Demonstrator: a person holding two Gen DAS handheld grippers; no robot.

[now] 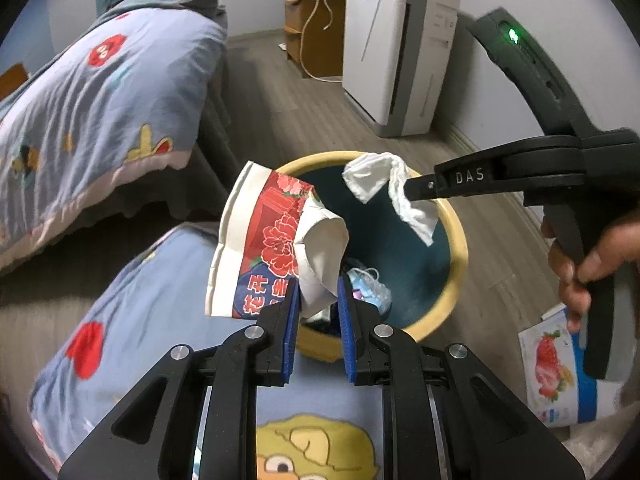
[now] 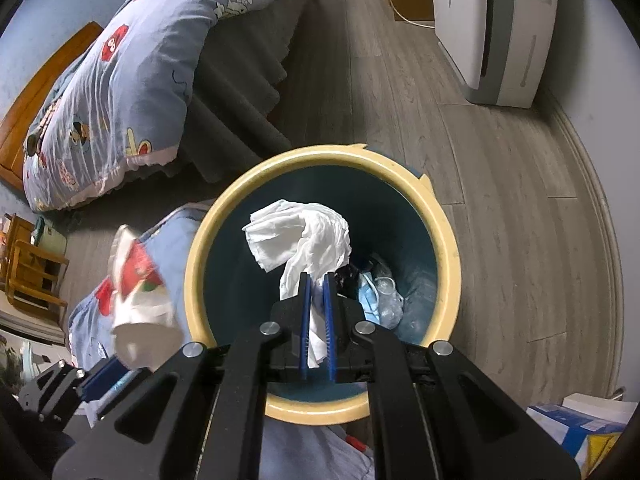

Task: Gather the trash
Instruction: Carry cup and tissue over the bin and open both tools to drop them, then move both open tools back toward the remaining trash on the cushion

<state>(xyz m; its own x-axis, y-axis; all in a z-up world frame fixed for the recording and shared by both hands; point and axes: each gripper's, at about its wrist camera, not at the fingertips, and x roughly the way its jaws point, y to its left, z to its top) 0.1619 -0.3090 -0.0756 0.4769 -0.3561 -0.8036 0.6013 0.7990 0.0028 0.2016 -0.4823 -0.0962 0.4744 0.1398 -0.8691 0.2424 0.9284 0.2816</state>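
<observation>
Right wrist view: the bin (image 2: 440, 240) opens directly below the right gripper (image 2: 316, 280), clamped on a white tissue (image 2: 304, 232) hanging over its middle. Left gripper (image 1: 318, 288), clamped on a crushed paper cup (image 1: 276, 236), is over the near rim.

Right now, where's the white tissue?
In the right wrist view the white tissue hangs pinched in the right tongs, centred over the open trash bin.

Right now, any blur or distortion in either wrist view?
Left wrist view: sharp; fisheye bows the right gripper arm and the floorboards. Right wrist view: crumpled paper cup is motion-blurred, while the tissue and bin rim stay crisp; the wall skirting curves.
</observation>
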